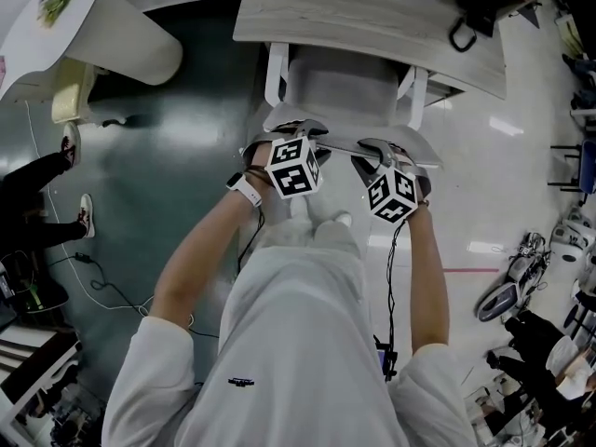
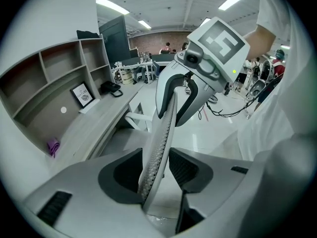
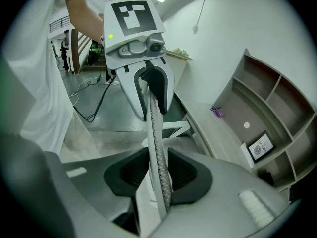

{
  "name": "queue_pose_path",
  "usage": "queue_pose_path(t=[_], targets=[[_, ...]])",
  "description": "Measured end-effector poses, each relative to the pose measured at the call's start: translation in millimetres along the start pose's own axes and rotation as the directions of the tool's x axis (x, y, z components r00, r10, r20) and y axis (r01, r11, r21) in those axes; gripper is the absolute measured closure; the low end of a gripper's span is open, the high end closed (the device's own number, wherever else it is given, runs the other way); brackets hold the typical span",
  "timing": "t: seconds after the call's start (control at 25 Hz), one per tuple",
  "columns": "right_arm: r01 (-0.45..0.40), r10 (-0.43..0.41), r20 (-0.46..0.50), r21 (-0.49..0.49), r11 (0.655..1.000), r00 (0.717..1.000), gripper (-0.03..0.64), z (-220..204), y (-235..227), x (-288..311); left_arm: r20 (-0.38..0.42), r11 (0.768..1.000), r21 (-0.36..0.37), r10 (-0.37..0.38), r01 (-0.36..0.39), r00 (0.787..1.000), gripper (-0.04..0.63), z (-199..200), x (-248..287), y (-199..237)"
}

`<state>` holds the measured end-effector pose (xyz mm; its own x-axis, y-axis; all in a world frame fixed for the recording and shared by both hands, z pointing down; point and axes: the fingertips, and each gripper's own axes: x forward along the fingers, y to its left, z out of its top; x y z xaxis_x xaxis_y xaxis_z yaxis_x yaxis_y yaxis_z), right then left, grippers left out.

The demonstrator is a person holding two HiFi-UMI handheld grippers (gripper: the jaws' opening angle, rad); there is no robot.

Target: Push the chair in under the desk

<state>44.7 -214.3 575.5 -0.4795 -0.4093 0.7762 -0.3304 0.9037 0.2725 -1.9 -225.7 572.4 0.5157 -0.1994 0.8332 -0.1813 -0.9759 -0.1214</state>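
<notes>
The floor (image 1: 177,147) under me was dark and glossy on my left and pale and shiny on my right, in a big open room with ceiling strip lights. Straight ahead stood the desk (image 1: 372,21) with its pale wood-grain top, and behind it a wall shelf (image 2: 54,83) of open compartments. The white chair (image 1: 345,87) stood between me and the desk, its seat reaching in beneath the desk's near edge and its backrest (image 1: 338,144) turned toward me. I had both grippers side by side on the top edge of that backrest, pointing steeply down. My left gripper (image 1: 296,136) was released: the mesh edge of the backrest ran up between its jaws, but the dark pads (image 2: 185,168) stood apart from it, with a plain gap on one side. My right gripper (image 1: 386,152) was clenched on the backrest, its pads (image 3: 184,175) lying close against both faces of the thin edge. A round white table (image 1: 56,35) sat off to my far left, and someone's legs and shoes (image 1: 86,214) showed at the left edge of the floor. A small framed picture (image 2: 83,94) leaned in a lower compartment of the shelf, and a small purple thing (image 2: 53,146) lay on the desk below it.
</notes>
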Motion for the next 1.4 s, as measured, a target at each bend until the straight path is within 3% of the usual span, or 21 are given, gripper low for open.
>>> queue_pose_path(t=[0.4,1.4], targets=[[0.05,-0.05,0.0,-0.043,0.998,0.999,0.492,8,-35,19,-0.003,0.999,-0.026,0.048,-0.048,0.999,0.417,0,6,42],[0.074,-0.075,-0.013,-0.077,0.994,0.997,0.488,6,-158,59,-0.002,0.994,-0.029,0.108,-0.108,0.994,0.417,31,39,160]])
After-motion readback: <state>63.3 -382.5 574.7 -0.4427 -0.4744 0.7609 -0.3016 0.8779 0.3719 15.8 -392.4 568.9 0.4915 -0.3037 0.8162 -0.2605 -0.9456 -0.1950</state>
